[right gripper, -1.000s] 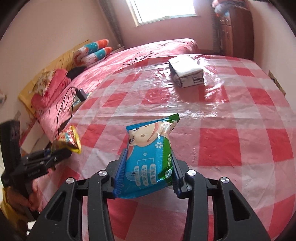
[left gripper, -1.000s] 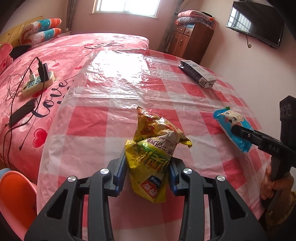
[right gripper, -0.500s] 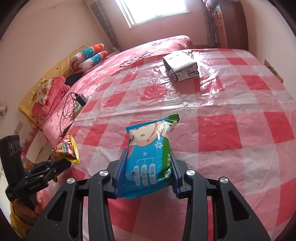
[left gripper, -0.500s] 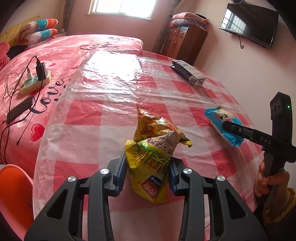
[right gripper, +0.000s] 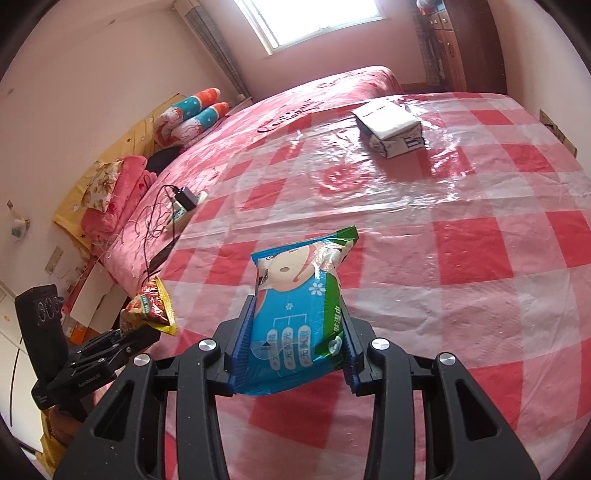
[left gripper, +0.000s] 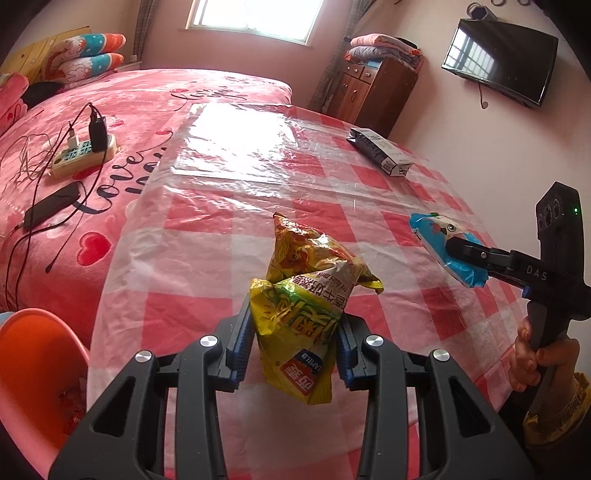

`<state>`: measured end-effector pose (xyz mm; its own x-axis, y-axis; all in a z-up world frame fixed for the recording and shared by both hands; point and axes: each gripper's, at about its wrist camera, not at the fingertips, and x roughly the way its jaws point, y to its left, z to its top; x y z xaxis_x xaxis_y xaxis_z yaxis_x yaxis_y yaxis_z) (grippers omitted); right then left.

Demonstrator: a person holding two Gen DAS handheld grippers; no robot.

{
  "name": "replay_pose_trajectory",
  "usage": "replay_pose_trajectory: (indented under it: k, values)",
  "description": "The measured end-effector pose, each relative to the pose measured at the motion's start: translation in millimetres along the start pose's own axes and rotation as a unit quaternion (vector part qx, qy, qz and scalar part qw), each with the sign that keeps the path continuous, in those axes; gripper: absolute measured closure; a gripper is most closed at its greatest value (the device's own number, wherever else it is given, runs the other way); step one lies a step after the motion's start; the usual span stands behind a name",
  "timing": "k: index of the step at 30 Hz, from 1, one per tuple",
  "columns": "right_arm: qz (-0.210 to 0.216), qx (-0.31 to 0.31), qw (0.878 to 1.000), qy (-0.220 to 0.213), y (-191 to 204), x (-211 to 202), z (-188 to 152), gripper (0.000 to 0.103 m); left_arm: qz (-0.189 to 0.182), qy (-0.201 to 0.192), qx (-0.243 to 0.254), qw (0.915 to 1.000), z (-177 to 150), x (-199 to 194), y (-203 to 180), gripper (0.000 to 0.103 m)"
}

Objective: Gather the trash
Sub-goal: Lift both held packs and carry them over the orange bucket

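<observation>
Over checked tablecloth (left gripper: 207, 258), left fingers (left gripper: 295, 334) grip upright yellow wrapper (left gripper: 306, 306); right fingers (right gripper: 293, 349) grip upright blue pack (right gripper: 295, 314).

Pink-walled bedroom (left gripper: 443, 155), sunlit window (left gripper: 255, 16)

The checked table (left gripper: 229, 236) lies bare across its middle, giving wide passage. Only 1 carton (right gripper: 391, 129) blocks the far side. An orange bin (left gripper: 33, 354) stands just beside the table's near-left edge.
</observation>
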<state>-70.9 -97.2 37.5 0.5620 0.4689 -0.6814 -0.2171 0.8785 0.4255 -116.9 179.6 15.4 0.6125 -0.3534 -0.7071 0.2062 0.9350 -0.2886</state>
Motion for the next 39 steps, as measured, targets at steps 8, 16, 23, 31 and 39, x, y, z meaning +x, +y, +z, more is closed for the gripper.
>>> replay_pose_trajectory:
  k: [8, 16, 23, 31, 39]
  values:
    - [0.006, -0.016, 1.000, 0.006, 19, 1, -2, 0.061, 0.002, -0.007, -0.006, 1.0000, -4, -13, 11, 0.064]
    - [0.026, -0.024, 0.999, 0.020, 41, 7, -6, 0.061, 0.010, -0.016, -0.018, 0.9997, -8, -26, 27, 0.064]
    - [0.047, -0.035, 0.998, 0.037, 64, 15, -10, 0.061, 0.025, -0.028, -0.032, 0.9988, -12, -42, 45, 0.064]
    - [0.068, -0.053, 0.995, 0.058, 92, 27, -14, 0.061, 0.044, -0.037, -0.055, 0.9968, -21, -59, 72, 0.064]
    - [0.095, -0.082, 0.989, 0.078, 133, 41, -17, 0.061, 0.068, -0.048, -0.080, 0.9933, -30, -81, 99, 0.064]
